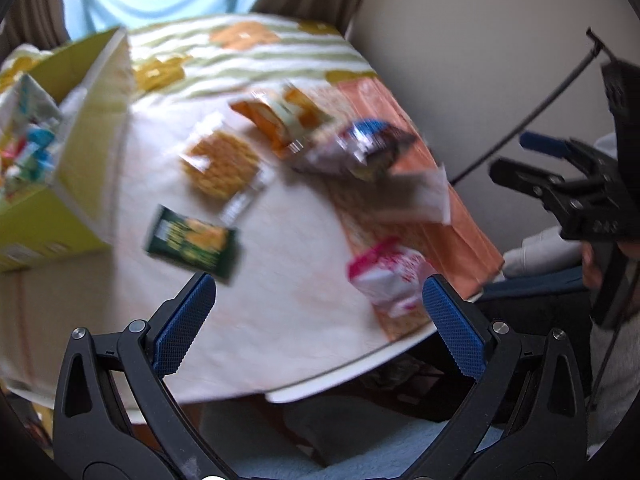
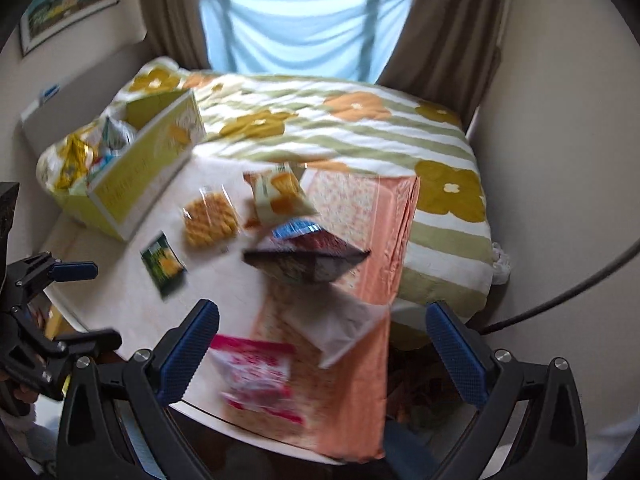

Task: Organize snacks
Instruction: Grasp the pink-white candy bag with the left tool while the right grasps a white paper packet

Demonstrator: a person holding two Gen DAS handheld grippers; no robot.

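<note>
Several snack packs lie on a white table (image 2: pixel 132 304): a green pack (image 1: pixel 192 242) (image 2: pixel 163 265), a clear bag of yellow waffle snacks (image 1: pixel 220 164) (image 2: pixel 210 220), an orange-and-white pack (image 1: pixel 280 118) (image 2: pixel 278 196), a dark pack with a blue top (image 1: pixel 368 146) (image 2: pixel 308 258) and a pink-and-white pack (image 1: pixel 390 276) (image 2: pixel 258 376). A yellow-green box (image 1: pixel 86 120) (image 2: pixel 148 160) holds more snacks. My left gripper (image 1: pixel 318 320) is open and empty above the table's near edge. My right gripper (image 2: pixel 322 350) is open and empty above the pink pack.
An orange patterned cloth (image 2: pixel 372 240) covers the table's right part, with a white paper bag (image 2: pixel 340 324) on it. A flowered quilt (image 2: pixel 360 128) lies behind on a bed. Curtains and a blue-draped window stand at the back. Both views are motion-blurred.
</note>
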